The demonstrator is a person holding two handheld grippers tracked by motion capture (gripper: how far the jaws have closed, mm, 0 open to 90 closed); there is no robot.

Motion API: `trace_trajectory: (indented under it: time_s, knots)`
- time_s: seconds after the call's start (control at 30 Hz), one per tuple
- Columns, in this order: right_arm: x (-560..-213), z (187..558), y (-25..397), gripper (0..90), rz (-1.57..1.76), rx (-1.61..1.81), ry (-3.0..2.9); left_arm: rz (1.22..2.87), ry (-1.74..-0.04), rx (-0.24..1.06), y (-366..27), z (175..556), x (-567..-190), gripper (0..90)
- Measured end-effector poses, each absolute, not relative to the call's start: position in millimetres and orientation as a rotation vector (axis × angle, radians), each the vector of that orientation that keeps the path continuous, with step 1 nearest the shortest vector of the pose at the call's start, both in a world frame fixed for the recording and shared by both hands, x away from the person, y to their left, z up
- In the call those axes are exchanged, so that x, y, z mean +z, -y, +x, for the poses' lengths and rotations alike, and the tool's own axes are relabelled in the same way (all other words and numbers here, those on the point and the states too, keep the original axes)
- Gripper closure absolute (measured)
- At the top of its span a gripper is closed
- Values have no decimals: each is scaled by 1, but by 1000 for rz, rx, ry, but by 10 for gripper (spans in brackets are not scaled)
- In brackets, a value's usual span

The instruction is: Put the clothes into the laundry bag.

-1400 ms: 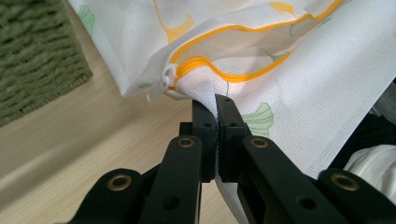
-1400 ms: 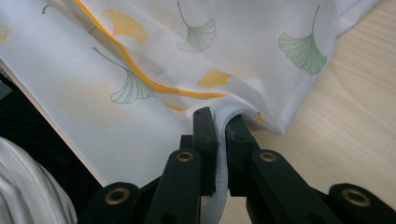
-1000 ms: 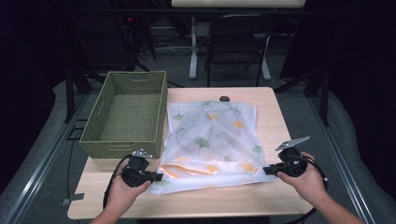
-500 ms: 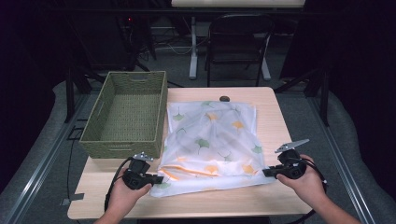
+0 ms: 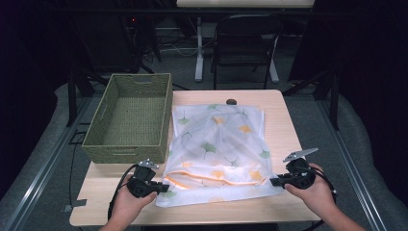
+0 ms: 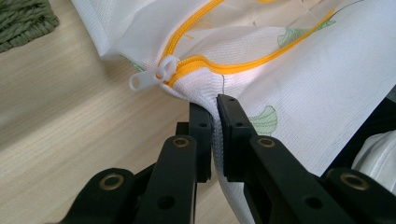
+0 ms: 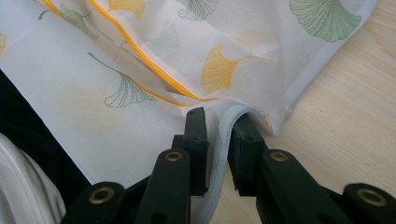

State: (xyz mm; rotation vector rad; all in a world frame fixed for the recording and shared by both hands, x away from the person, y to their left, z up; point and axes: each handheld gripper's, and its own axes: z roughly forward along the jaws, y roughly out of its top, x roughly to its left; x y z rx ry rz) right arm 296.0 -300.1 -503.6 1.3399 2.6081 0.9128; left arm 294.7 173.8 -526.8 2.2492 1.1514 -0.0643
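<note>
With the left tool and the right tool each clamped on a near corner of the mesh laundry bag, lifting both evenly should keep its yellow zipper edge taut above the bench.

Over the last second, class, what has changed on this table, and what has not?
Little moved. The left gripper and right gripper eased slightly towards the person, still clamped on the near corners of the mesh laundry bag. The woven basket stayed put.

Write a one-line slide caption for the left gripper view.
Left gripper shut on the near corner of a white mesh laundry bag, just below its white zipper pull and yellow zipper, over a wooden table.
</note>
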Motion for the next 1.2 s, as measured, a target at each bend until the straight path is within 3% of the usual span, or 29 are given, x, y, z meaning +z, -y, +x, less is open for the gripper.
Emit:
trace_trajectory:
  time_s: [0.5, 0.9, 1.2]
  knots:
    - [-511, 291, 299, 758, 1349, 928, -2611, 2254, -1158, -76, -173, 292, -533, 842]
    - [-509, 290, 297, 670, 1352, 946, -2601, 2236, -1161, -79, -175, 291, -531, 797]
    - [-505, 285, 300, 549, 1348, 976, -2590, 2193, -1166, -53, -183, 288, -526, 620]
